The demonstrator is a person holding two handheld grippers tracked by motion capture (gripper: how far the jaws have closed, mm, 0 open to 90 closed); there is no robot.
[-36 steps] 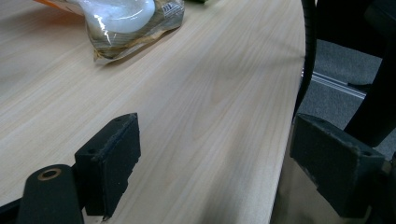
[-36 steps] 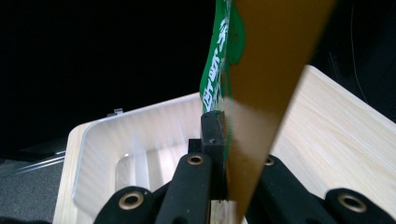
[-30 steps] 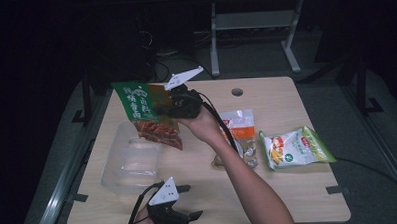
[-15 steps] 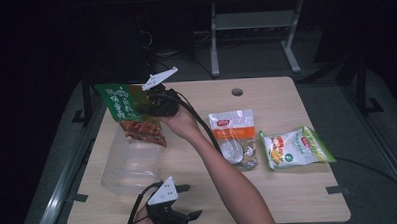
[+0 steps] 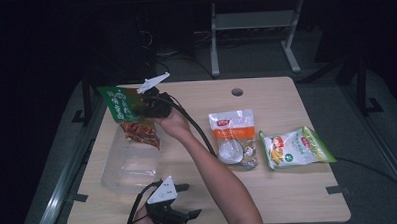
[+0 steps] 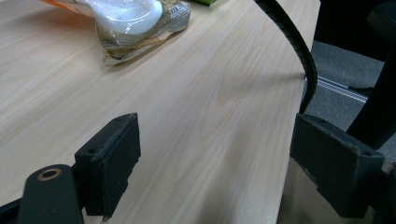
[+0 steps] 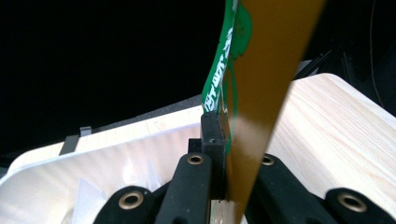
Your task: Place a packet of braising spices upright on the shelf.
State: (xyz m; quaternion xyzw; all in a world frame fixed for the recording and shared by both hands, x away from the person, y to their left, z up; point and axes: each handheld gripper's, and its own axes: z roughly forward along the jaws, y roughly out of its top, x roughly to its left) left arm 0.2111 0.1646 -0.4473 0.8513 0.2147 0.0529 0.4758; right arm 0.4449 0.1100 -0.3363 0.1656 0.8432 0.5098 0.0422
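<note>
- High view: a green snack packet (image 5: 126, 114) is held up by the right gripper (image 5: 154, 106) over the far end of a clear plastic bin (image 5: 130, 162), near the table's (image 5: 289, 199) far left corner.
- The packet is clamped near its top edge, so that its red lower part hangs free and points down into the bin; a drop into the bin is judged to be the step in hand.
- Right gripper view: the jaws are seen pressed together on the thin packet (image 7: 243, 93), with the film pinched flat between the pads and the bin's pale rim (image 7: 93, 163) seen beneath.
- The left gripper (image 5: 167, 213) is rested at the near edge of the table, just beside the bin's near corner, kept out of the other arm's way.
- Left gripper view: its jaws are spread wide with nothing between them but bare wood.
- Two more packets are left lying flat well to the right, a white and orange one (image 5: 233, 138) and a white and green one (image 5: 295, 147), presumably laid out for later picking.
</note>
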